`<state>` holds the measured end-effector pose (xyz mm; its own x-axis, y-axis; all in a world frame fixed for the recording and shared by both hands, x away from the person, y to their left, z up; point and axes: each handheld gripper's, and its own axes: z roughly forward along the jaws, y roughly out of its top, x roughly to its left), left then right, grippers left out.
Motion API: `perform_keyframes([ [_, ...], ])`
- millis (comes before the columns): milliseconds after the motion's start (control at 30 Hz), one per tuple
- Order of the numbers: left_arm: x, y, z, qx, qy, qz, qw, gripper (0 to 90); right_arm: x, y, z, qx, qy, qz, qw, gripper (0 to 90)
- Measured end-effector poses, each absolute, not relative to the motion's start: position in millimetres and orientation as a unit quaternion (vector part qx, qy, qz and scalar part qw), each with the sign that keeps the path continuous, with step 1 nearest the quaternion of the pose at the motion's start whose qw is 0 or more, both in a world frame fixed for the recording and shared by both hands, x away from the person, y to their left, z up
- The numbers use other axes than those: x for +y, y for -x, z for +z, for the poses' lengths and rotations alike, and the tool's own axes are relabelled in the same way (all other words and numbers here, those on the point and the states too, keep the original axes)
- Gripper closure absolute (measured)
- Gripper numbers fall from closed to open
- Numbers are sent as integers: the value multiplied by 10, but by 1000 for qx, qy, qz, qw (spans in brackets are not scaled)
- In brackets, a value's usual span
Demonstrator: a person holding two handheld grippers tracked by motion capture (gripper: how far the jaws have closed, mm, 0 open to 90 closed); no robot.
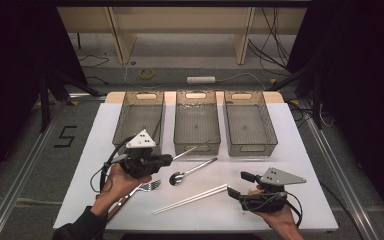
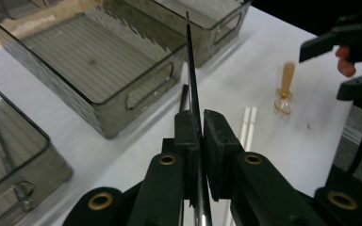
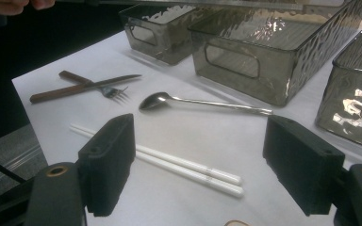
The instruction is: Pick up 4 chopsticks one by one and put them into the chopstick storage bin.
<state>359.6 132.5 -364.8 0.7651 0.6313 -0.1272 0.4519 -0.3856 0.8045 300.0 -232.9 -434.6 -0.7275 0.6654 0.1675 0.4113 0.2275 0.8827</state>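
My left gripper [image 1: 169,159] [image 2: 201,117] is shut on a thin metal utensil [image 1: 192,149] [image 2: 191,70], seen edge-on. It is lifted off the white table [image 1: 290,150] and points at the middle grey tray [image 1: 196,147]. My right gripper [image 1: 239,184] [image 3: 198,160] stands open at the front right, nothing between its jaws. Just ahead of it lie two white chopsticks [image 1: 190,199] [image 3: 169,162]. A steel spoon [image 1: 190,171] [image 3: 202,101] lies mid-table. A wooden-handled fork [image 1: 150,186] [image 3: 115,92] and knife [image 3: 85,87] lie beside my left hand.
Three grey see-through trays stand in a row at the back: the middle one, a left one [image 1: 125,112] and a right one [image 1: 252,147]. A small amber piece [image 2: 285,89] sits on the table near the right gripper. Dark floor and cables surround the table.
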Motion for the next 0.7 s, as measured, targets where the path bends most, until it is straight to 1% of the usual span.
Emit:
perform_keyframes([
  [200,1405,-3703,-3586,338,-817,108,454,843,-2340,-3003,-4349,773,-348,516,124,269],
  [333,1467,-3781,-3539,349,-809,122,458,843,-2345,-3006,-4352,772,-349,516,124,269],
  [433,1541,-3865,-3530,364,-800,137,456,843,-2344,-3005,-4351,772,-349,516,124,269],
  [700,1742,-4079,-3554,401,-783,159,449,843,-2348,-3007,-4352,772,-349,517,124,269],
])
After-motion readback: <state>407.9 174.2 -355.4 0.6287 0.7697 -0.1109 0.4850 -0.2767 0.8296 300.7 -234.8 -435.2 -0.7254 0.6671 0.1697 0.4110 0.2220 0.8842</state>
